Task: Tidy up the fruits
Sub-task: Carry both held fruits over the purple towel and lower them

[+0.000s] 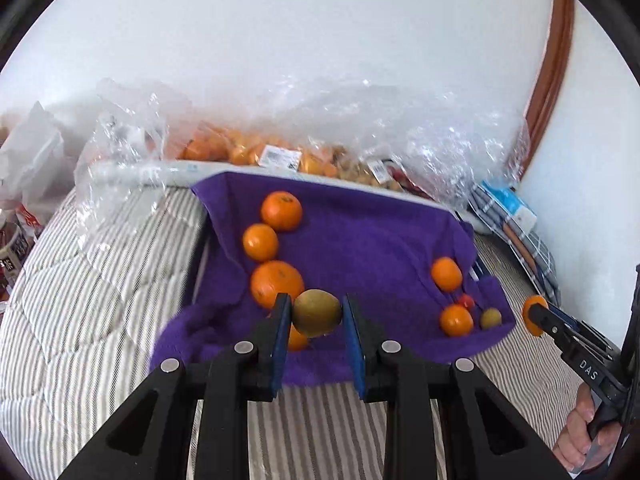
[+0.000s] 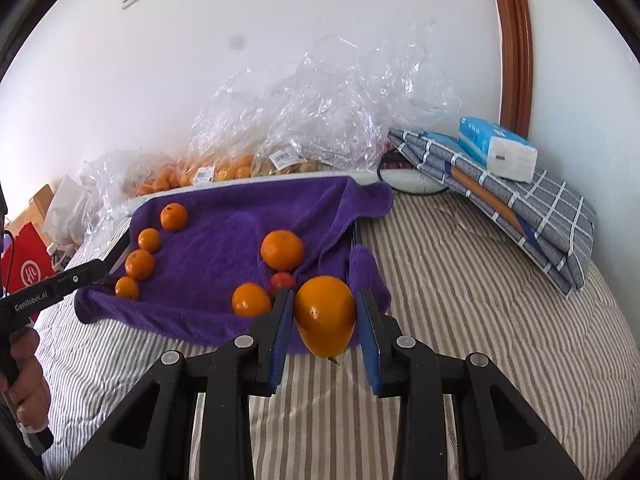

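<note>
Already both grippers are loaded: the left gripper (image 1: 316,314) is clenched on a small brownish-green oval kiwi (image 1: 316,312), held clear above the near edge of the purple terry towel (image 1: 360,240); the right gripper (image 2: 325,316) is clamped on a large glossy orange fruit (image 2: 325,314), raised over the striped quilted bedcover (image 2: 460,300) just off the towel's corner. On the towel a curved row of round oranges (image 1: 276,284) lies along one side; a second cluster, two oranges with a small red fruit (image 1: 466,301) and another small kiwi (image 1: 490,318), sits near the opposite edge. Clear plastic bags of fruit (image 1: 256,152) lie behind against the wall. I judge this the carrying step of sorting, both fruits lifted and not yet placed; next, each likely needs setting down beside its own kind, gently, since round fruit may roll on the soft towel.
</note>
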A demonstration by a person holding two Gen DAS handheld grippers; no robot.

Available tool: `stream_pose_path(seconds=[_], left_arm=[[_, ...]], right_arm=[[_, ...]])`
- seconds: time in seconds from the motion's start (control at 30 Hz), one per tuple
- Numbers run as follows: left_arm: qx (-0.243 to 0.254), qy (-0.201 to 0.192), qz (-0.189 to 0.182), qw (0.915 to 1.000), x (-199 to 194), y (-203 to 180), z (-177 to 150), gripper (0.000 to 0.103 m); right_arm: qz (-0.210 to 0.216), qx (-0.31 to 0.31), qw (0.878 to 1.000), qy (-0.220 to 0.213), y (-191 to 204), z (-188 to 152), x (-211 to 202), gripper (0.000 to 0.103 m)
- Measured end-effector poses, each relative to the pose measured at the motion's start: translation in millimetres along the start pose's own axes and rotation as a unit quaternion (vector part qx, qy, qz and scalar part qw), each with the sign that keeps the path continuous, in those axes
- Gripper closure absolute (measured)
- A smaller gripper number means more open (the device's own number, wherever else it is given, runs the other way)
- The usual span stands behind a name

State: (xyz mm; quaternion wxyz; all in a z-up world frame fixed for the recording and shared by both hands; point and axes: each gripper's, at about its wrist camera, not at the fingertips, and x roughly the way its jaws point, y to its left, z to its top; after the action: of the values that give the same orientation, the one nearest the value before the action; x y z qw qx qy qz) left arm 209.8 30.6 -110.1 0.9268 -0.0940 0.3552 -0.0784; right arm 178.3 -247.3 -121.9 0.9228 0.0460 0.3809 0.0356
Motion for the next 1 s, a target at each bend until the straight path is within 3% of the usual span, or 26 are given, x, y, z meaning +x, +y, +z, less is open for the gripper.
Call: stream_pose_path(seconds=[0.37, 0.63, 1.0], left_arm=[[-0.02, -0.019, 0.008, 0.9996, 36.3, -9.2, 34.1, 0.078], [-0.019, 0.004, 0.006, 0.9998, 71.4, -21.8, 20.4, 0.078], [0.001, 0.01, -0.005, 0.9999, 77.4, -28.1, 8.8, 0.078]], right_arm=[[0.002, -0.016, 1.0, -0.013, 6.8, 34.1, 25.7, 0.071], [0.006, -0.021, 1.0, 0.015, 9.8, 26.7, 65.5, 0.071], [-0.007, -0.025, 0.999, 0.036, 7.7, 18.2, 86.2, 0.071]])
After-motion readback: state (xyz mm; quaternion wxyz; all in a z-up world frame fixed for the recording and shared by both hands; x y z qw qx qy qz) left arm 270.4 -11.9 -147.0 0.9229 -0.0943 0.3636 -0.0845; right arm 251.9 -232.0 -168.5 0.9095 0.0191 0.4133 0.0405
